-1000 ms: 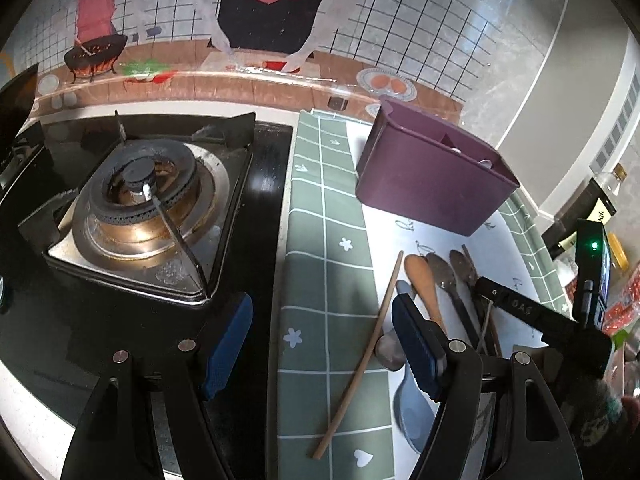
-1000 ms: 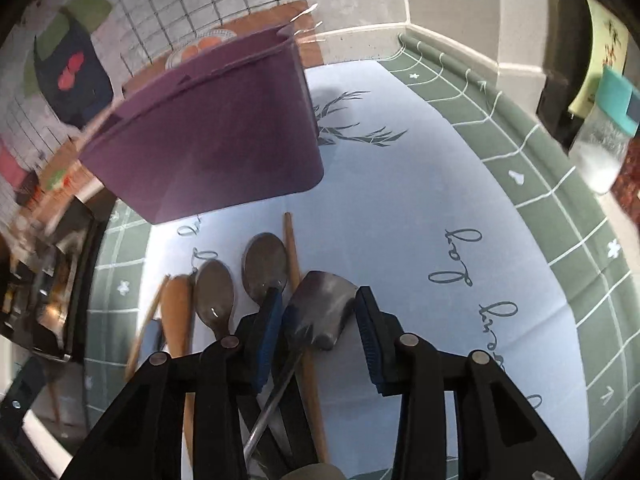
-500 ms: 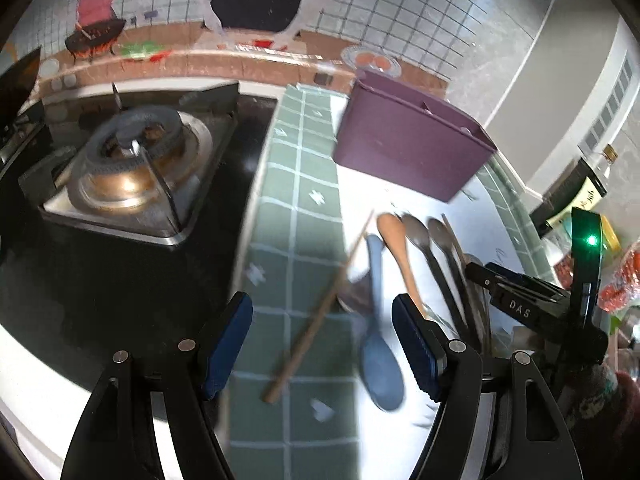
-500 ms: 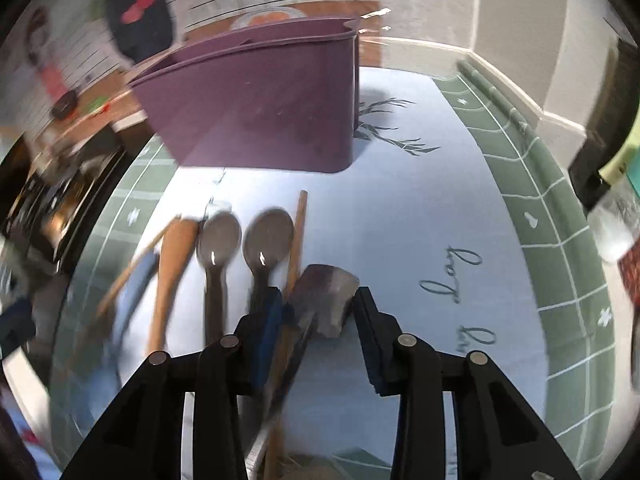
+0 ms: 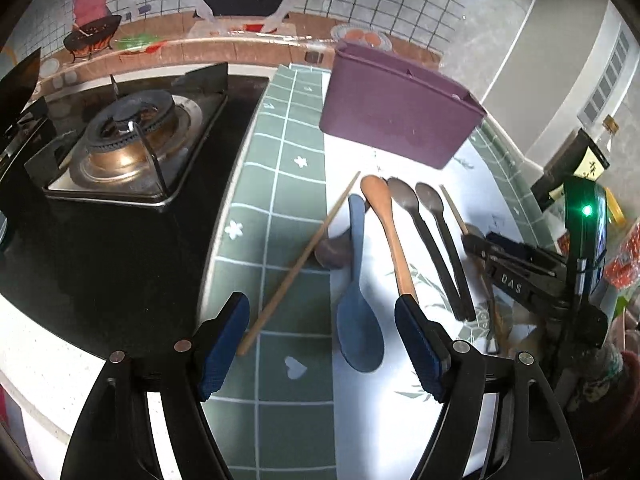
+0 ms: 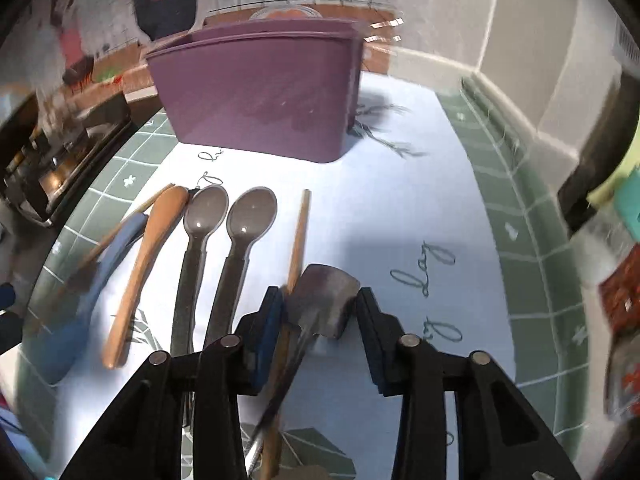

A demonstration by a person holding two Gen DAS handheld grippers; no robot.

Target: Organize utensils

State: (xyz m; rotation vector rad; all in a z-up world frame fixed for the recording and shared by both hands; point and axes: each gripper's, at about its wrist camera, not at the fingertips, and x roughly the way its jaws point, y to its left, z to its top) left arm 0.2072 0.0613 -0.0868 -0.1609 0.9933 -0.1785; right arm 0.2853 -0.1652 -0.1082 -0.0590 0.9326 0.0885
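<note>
Grey spatula [image 6: 322, 300], flat squarish blade

Left gripper [image 5: 322, 344] jaws apart over blue spoon [image 5: 357, 312]; purple bin [image 5: 396, 116] beyond

Both grippers black with silver pivot screws, blue ribbed pads [image 5: 224, 336]; right gripper [image 5: 478, 240] marked DAS, green LED on its housing

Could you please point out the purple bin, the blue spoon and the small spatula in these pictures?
purple bin [image 5: 394, 120]: left wrist view, on its front wall.
blue spoon [image 5: 359, 330]: left wrist view, on its bowl.
small spatula [image 6: 326, 300]: right wrist view, on its blade, between the right gripper [image 6: 320, 312] fingers.
</note>
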